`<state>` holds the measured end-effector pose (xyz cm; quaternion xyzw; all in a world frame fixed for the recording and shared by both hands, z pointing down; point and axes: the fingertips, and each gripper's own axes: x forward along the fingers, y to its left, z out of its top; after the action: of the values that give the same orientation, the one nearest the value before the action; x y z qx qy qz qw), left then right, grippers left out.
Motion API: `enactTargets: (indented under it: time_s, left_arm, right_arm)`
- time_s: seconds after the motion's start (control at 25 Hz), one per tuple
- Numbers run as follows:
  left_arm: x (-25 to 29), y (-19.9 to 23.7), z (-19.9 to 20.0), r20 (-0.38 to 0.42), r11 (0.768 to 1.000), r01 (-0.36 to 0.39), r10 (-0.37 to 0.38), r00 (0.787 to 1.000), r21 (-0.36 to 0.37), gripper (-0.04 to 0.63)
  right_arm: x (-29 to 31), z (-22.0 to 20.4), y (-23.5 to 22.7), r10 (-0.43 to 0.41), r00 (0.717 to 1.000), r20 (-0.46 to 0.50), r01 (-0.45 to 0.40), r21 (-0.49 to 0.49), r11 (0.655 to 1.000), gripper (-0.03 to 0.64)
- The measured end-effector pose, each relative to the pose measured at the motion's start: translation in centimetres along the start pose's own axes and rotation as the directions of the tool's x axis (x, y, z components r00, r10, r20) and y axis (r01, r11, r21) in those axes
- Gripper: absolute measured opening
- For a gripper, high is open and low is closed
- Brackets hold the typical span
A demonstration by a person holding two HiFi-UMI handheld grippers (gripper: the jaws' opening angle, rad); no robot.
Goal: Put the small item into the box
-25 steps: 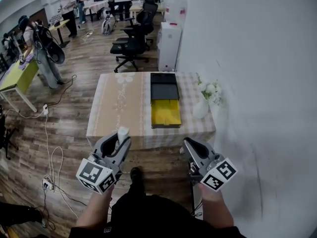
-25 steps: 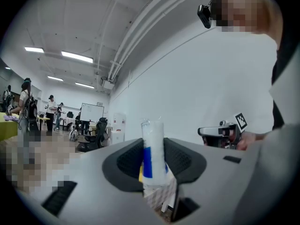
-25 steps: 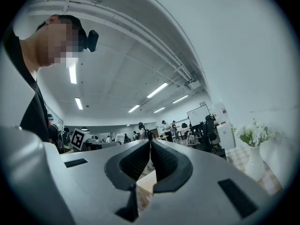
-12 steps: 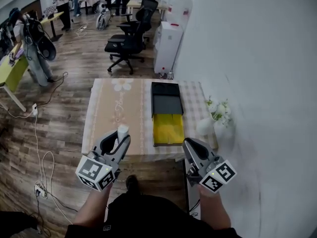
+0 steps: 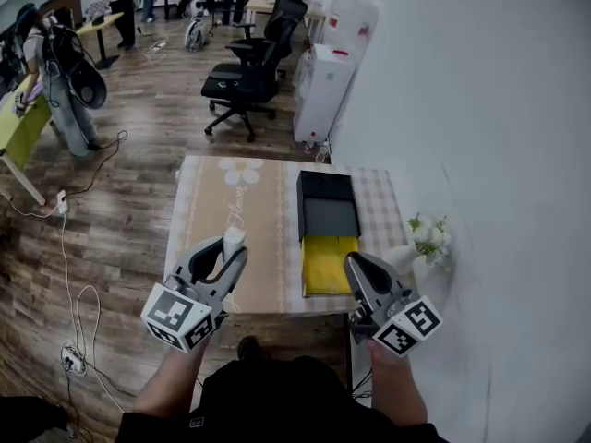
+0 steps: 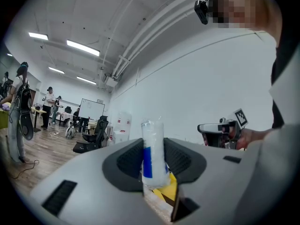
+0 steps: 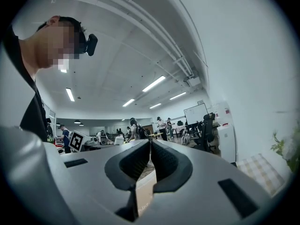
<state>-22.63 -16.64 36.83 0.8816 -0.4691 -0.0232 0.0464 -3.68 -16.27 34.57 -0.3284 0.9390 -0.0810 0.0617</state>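
Observation:
My left gripper [image 5: 227,253] is shut on a small white packet with a blue label [image 5: 234,239], which stands upright between the pads [image 6: 153,153]. It hangs over the near edge of the cloth-covered table [image 5: 247,212]. The box [image 5: 329,212] lies open on the table's right half, its black part farther away and its yellow part [image 5: 328,264] nearer. My right gripper [image 5: 359,266] hovers just right of the yellow part. Its jaws [image 7: 150,149] are shut with nothing between them. The yellow part also shows behind the packet in the left gripper view [image 6: 169,190].
A white vase of flowers [image 5: 428,244] stands at the table's right edge by the wall. Beyond the table are a white cabinet [image 5: 323,89] and a black office chair [image 5: 242,74]. A person [image 5: 63,61] stands far left; cables [image 5: 78,275] lie on the floor.
Both grippers have moved forward to the table's near edge, and the table and box now lie closer in the head view. The packet stays held in the left gripper.

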Motion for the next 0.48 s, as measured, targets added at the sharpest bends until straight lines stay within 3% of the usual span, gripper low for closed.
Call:
enactTargets:
  time_s: [0.2,0.48]
  left_arm:
    - [0.7,1.0,-0.2,-0.001,1.0,-0.003,0.003,1.0,-0.012,0.138]
    - [4.1,-0.7,-0.8,-0.019,1.0,0.005,-0.005,1.0,-0.018,0.138]
  right_arm:
    - [1.1,-0.4,-0.9,-0.002,1.0,-0.011,0.002,0.007,1.0,0.038]
    - [-0.6,0.6,-4.3,-0.007,1.0,0.006,0.007,0.009,1.0,0.038]
